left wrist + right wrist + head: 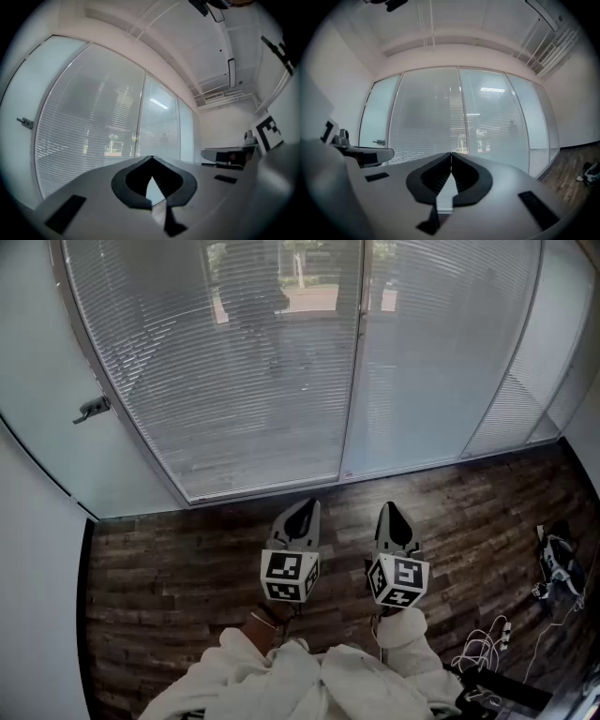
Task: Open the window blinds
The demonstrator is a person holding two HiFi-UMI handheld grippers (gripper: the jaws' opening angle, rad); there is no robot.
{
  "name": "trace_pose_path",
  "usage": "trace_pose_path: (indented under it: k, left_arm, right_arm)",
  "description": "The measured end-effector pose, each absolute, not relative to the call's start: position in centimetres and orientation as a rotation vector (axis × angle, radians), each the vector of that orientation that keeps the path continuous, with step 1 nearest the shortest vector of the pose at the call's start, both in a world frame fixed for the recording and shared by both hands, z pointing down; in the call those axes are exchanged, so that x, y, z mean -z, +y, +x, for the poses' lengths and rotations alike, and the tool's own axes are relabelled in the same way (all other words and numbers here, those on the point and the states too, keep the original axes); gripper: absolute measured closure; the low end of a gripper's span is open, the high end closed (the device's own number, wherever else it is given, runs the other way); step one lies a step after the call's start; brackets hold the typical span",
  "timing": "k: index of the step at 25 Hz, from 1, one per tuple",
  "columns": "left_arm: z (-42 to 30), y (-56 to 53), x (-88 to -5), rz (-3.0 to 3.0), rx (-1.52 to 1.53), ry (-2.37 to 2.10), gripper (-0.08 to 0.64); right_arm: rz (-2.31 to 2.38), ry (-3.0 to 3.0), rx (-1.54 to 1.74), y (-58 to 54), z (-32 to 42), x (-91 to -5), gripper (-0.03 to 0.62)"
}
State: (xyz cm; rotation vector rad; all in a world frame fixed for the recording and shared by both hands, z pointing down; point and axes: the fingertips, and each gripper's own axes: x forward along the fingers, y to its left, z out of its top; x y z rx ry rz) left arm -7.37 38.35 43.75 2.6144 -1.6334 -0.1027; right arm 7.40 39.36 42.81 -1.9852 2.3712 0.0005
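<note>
**A:** What's nearest the camera?

**B:** White sleeves (281, 676) at the bottom of the head view, with the two marker cubes (289, 577) just ahead of them. The left gripper (305, 506) and the right gripper (389, 509) are held level, side by side, and both are aimed at the window.

**A:** And the fingers?

**B:** The left gripper's fingers (129, 185) are together with their tips touching, and nothing is between them. The right gripper's are pressed together as well and hold nothing.

**A:** What's under them?

**B:** A dark wooden floor (169, 559) that runs from below the grippers to the foot of the window. Off to the right, white cables (483, 645) lie looped on it. Further right there's a dark bundle (560, 563) that I can't identify. Both are well apart from the grippers and to one side of the line to the window.

**A:** Where are the window blinds?

**B:** The window blinds (234, 371) hang straight ahead, well apart from both grippers. They are lowered all the way to the floor across two tall panes, with an upright frame bar (354, 362) between them. The slats are horizontal. A bright patch of outdoors with some green shows dimly through them near the top.

**A:** Anything beside them?

**B:** To the left is a frosted glass panel (56, 381) with a lever handle (92, 409). To the right is a narrower pane (520, 399) that also has slats.
</note>
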Motion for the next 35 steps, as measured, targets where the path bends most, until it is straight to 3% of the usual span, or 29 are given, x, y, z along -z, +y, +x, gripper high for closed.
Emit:
trace_pose_path:
  k: [10,20,35]
  left_arm:
    - [-11.6,34.1,-44.8,2.615,0.054,-1.621,0.560]
    - [-10.9,27.7,-45.8,2.616,0.027,-1.595,0.560]
    - [-3.4,3.4,-44.0,2.569,0.012,-1.701,0.560]
  right_arm:
    - [-1.997,2.331,0.055,35.3,3.7,-43.5,0.580]
    - [-2.017,2.287,0.072,28.7,4.6,-43.8,0.580]
    - [-1.890,2.419,0.070,3.3,10.7,-41.9,0.580]
